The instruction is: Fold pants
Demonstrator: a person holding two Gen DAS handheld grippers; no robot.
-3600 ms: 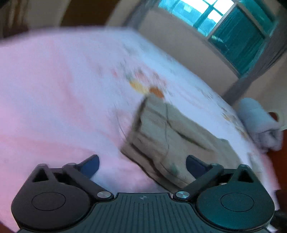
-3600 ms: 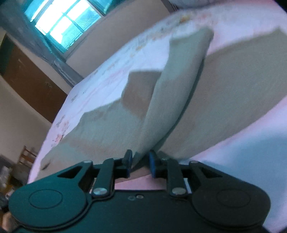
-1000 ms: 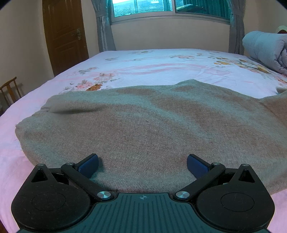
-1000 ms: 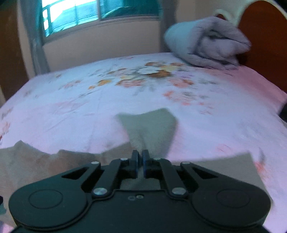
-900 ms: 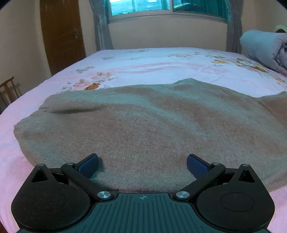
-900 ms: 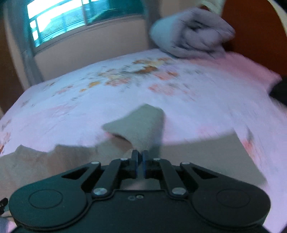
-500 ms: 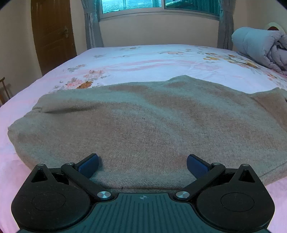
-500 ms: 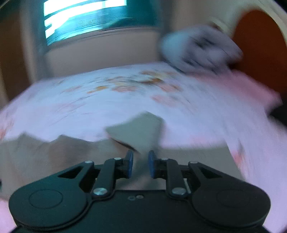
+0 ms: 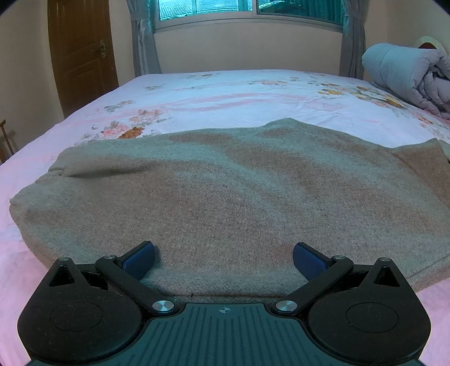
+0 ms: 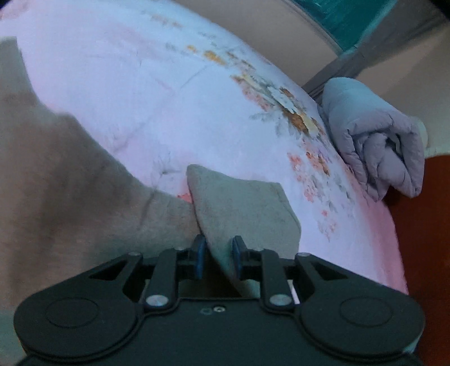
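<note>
The grey-brown pants (image 9: pixel 225 183) lie flat across the near part of the bed, folded lengthwise. My left gripper (image 9: pixel 223 259) is wide open, low over their near edge, with nothing between its blue pads. In the right wrist view the pants (image 10: pixel 56 183) spread to the left and a loose cloth corner (image 10: pixel 242 208) stands up between the pads. My right gripper (image 10: pixel 216 257) has its jaws a little apart around that corner, not pinching it.
The bed has a pink floral sheet (image 9: pixel 239 93). A rolled grey quilt (image 9: pixel 405 73) lies at the head, also in the right wrist view (image 10: pixel 377 146). A brown door (image 9: pixel 81 56) and a window (image 9: pixel 247 8) are on the far walls. The red-brown headboard (image 10: pixel 422 225) is at right.
My right gripper opened its jaws and let go of the pants corner, then tilted and swung right. My left gripper stayed open and shifted slightly along the pants' near edge.
</note>
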